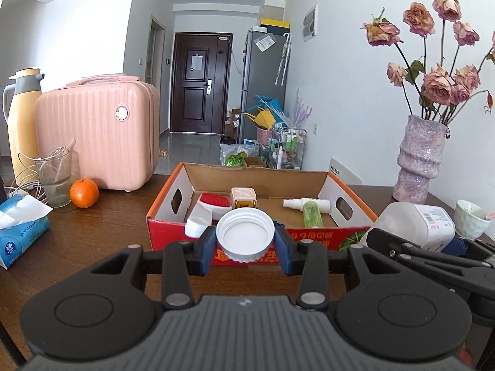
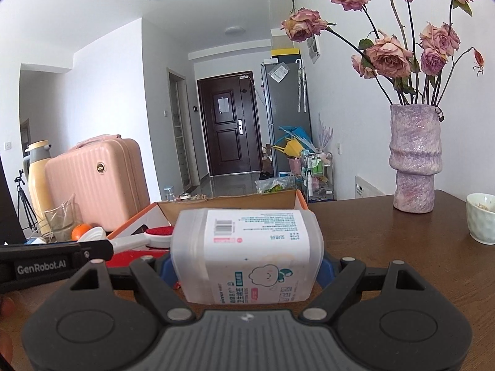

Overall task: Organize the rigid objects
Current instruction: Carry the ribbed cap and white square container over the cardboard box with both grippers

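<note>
My left gripper (image 1: pixel 245 241) is shut on a white ribbed screw cap (image 1: pixel 245 235), open side toward the camera, held just in front of the near wall of a red-and-orange cardboard box (image 1: pixel 309 241). In the box lie a red-and-white brush (image 1: pixel 205 208), a small cream jar (image 1: pixel 243 197), a white spray bottle (image 1: pixel 306 203) and a green bottle (image 1: pixel 312 215). My right gripper (image 2: pixel 246 266) is shut on a translucent plastic container with a white label (image 2: pixel 247 253), held on its side right of the box (image 2: pixel 216 205). That container also shows in the left wrist view (image 1: pixel 411 225).
On the brown table stand a pink suitcase (image 1: pixel 96 133), a yellow thermos (image 1: pixel 21 123), a glass with cables (image 1: pixel 55 176), an orange (image 1: pixel 84 193) and a tissue pack (image 1: pixel 21 232) at left. A purple vase of dried roses (image 2: pixel 414 157) and a small cup (image 2: pixel 481 218) stand at right.
</note>
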